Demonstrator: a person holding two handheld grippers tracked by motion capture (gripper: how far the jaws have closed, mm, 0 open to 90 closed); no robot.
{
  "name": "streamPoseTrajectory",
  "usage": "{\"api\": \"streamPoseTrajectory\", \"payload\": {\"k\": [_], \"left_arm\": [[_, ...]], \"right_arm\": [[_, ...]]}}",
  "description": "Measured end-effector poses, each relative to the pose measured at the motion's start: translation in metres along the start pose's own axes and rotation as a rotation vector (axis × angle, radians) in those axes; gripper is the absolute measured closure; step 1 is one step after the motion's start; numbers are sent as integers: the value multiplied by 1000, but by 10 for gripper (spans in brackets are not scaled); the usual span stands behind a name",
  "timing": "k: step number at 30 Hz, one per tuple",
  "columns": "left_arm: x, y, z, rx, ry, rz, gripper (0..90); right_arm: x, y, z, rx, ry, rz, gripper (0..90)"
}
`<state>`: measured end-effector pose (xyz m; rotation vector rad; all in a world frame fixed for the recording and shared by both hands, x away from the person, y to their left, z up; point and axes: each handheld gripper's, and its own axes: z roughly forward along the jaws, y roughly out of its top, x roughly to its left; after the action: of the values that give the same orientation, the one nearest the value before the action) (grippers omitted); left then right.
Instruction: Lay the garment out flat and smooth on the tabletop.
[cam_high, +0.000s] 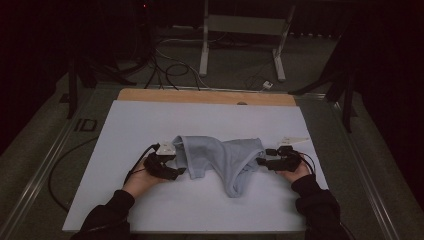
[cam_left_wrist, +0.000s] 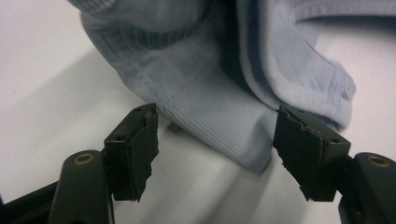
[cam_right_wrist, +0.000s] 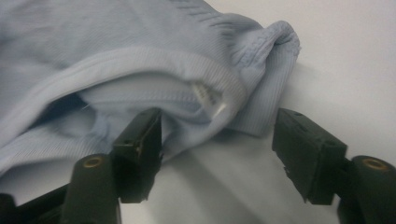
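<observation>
Both tongs, left (cam_left_wrist: 215, 154) and right (cam_right_wrist: 217, 156), are gaping empty astride garment (cam_high: 220, 157) corners, risking single-layer pinches.

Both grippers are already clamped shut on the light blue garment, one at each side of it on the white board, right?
Not quite. Both grippers are open, not clamped. The left gripper view shows the left gripper with its jaws spread on either side of a ribbed edge of the light blue garment; the right gripper view shows the right gripper spread likewise. They do sit one at each side on the white board.
</observation>
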<state>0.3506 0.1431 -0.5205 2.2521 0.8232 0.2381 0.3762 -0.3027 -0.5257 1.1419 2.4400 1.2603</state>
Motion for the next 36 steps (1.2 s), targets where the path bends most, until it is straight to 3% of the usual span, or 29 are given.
{"api": "streamPoseTrajectory", "payload": {"k": [6, 10, 11, 12, 13, 14, 15, 16, 17, 20, 25, 28, 36], "left_arm": [[1, 4, 5, 11, 5, -14, 341], [-1, 5, 7, 8, 19, -17, 419], [-3, 6, 8, 1, 5, -16, 419], [-4, 7, 8, 5, 4, -16, 495], [-4, 8, 8, 6, 4, -23, 573], [-5, 8, 8, 7, -7, -20, 573], [-5, 8, 8, 7, -7, -20, 637], [-6, 10, 8, 9, -28, -24, 637], [-7, 10, 8, 11, -28, -21, 748], [-9, 11, 6, 16, -23, 0, 798], [-11, 9, -2, 31, -50, 6, 810], [-13, 6, -13, 39, -59, 18, 811], [-16, -9, -34, 62, -112, -3, 809]], "right_arm": [[-2, 11, 15, 45, -39, 7, 325], [3, 13, 18, 63, -71, -25, 391], [6, 14, 18, 71, -78, -37, 436], [10, 15, 18, 90, -97, -69, 516], [13, 15, 17, 101, -91, -70, 622], [13, 15, 17, 101, -91, -70, 622], [13, 15, 17, 101, -91, -70, 622], [14, 16, 17, 105, -82, -73, 685], [16, 16, 17, 110, -58, -62, 815], [20, 16, 16, 126, -39, -31, 831], [33, 11, 8, 127, -15, -24, 836], [44, 7, 2, 141, 12, -43, 836], [69, -4, -12, 155, 67, -56, 835]]}}
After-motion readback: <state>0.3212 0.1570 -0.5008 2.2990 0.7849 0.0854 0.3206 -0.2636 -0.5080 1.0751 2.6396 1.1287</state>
